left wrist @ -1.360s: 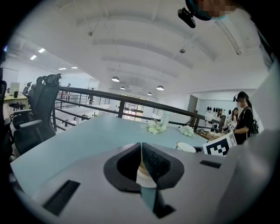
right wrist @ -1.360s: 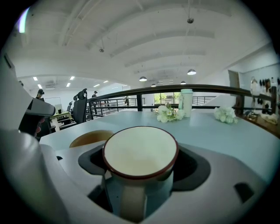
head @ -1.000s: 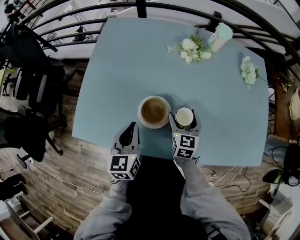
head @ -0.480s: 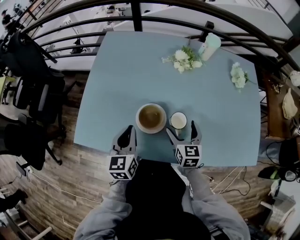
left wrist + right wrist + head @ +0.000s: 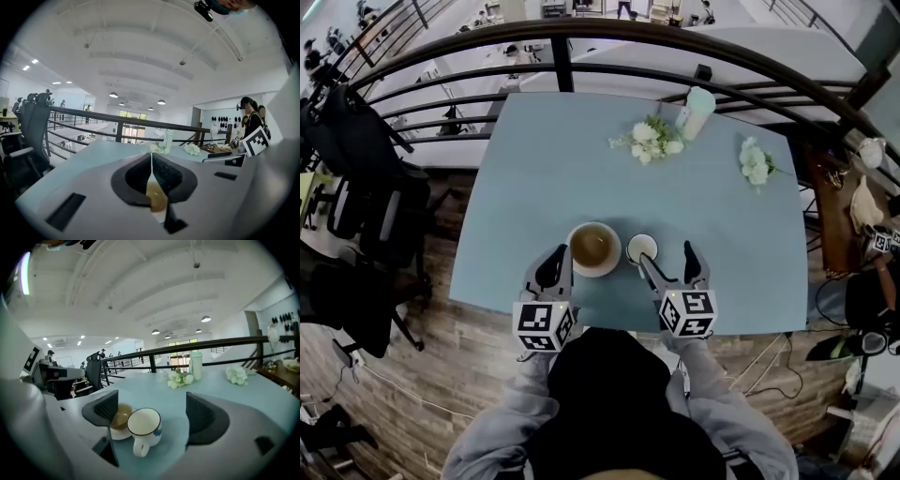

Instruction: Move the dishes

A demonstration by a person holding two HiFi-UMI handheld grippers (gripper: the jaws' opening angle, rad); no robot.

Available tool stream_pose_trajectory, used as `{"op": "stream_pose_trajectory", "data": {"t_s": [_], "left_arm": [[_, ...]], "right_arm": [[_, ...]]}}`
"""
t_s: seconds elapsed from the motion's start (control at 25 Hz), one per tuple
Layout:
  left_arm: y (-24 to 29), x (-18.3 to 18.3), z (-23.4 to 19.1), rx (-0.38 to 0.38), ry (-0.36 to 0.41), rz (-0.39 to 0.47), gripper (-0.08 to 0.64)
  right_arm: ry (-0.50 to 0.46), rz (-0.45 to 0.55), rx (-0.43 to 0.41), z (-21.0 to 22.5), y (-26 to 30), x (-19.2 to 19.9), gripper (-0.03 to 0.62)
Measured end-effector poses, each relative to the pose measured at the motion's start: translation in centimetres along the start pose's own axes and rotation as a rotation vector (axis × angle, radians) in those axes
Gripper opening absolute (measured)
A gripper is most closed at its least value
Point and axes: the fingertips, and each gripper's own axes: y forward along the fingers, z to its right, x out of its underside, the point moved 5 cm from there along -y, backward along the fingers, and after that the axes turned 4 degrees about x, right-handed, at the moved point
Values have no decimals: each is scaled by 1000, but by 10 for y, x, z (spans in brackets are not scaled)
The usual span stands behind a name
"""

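Observation:
On the light blue table (image 5: 544, 169) a white bowl (image 5: 593, 247) with a brown inside sits near the front edge. A white mug (image 5: 641, 248) stands upright just to its right. My right gripper (image 5: 667, 258) is open, and the mug (image 5: 144, 425) stands just ahead of its left finger, handle toward me, with the bowl (image 5: 121, 420) behind that finger. My left gripper (image 5: 555, 267) is shut with nothing in it, just short of the bowl's near left rim. A sliver of the bowl (image 5: 157, 199) shows below its closed pads.
Two bunches of white flowers (image 5: 645, 139) (image 5: 755, 161) and a pale green bottle (image 5: 697, 111) lie at the table's far side, against a dark railing (image 5: 581, 37). Office chairs (image 5: 356, 187) stand to the left. The table's front edge runs just under both grippers.
My right gripper, which was around the mug a second ago, has opened and drawn back toward me, leaving the mug standing. The left gripper has hardly moved.

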Motion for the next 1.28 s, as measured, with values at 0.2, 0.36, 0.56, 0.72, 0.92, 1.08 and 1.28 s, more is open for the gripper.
{"op": "stream_pose_trajectory", "data": {"t_s": [0.2, 0.36, 0.56, 0.72, 0.92, 1.08, 1.28], "left_arm": [[3, -18, 5, 41, 46, 40, 21], [6, -26, 1, 45, 45, 65, 21], [5, -37, -11, 49, 68, 77, 21], [0, -51, -16, 65, 55, 109, 21], [-4, -56, -21, 75, 71, 122, 21], [-7, -52, -27, 54, 64, 105, 21], [-9, -45, -30, 39, 60, 84, 21]], "right_arm": [[40, 75, 11, 4, -11, -26, 415], [43, 123, 33, 13, -26, -46, 328], [81, 214, 128, 31, -52, -68, 107], [109, 276, 194, 47, -69, -79, 8], [126, 260, 203, 58, -73, -74, 6], [85, 227, 211, 58, -72, -68, 6], [78, 207, 197, 56, -66, -64, 6]]}}
